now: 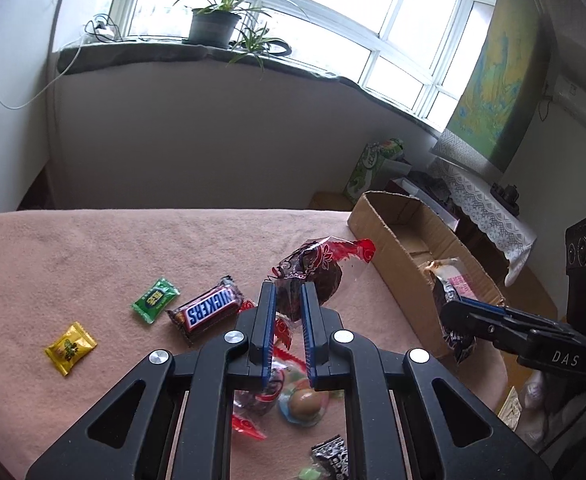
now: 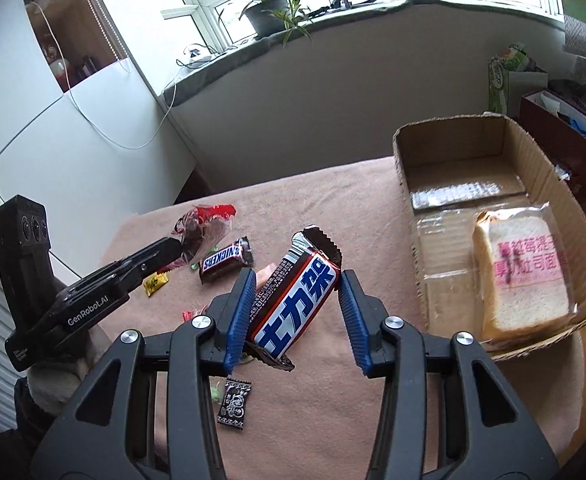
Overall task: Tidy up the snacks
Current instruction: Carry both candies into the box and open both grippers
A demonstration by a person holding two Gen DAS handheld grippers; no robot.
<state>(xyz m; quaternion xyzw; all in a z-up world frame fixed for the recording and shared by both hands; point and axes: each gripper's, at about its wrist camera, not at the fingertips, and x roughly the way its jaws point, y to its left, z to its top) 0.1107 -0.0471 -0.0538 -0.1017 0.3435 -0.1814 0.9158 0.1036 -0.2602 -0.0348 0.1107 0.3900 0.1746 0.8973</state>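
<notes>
My left gripper (image 1: pixel 288 294) is shut on a dark round snack in a clear and red wrapper (image 1: pixel 313 276), held above the pink cloth. My right gripper (image 2: pixel 295 284) is shut on a large Snickers bar with Chinese lettering (image 2: pixel 293 304), held above the table left of the cardboard box (image 2: pixel 409 200). A wrapped slice of bread (image 2: pixel 521 276) lies in the box. On the cloth lie a small Snickers bar (image 1: pixel 209 310), a green candy (image 1: pixel 155 300), a yellow candy (image 1: pixel 70 348), a black sachet (image 2: pixel 233 402) and other sweets under my left gripper.
The table is covered with a pink cloth (image 1: pixel 113 248). The box stands at its right edge. Beyond are a windowsill with a potted plant (image 1: pixel 215 20), a green bag (image 1: pixel 369 168) and a lace-covered stand (image 1: pixel 485 200).
</notes>
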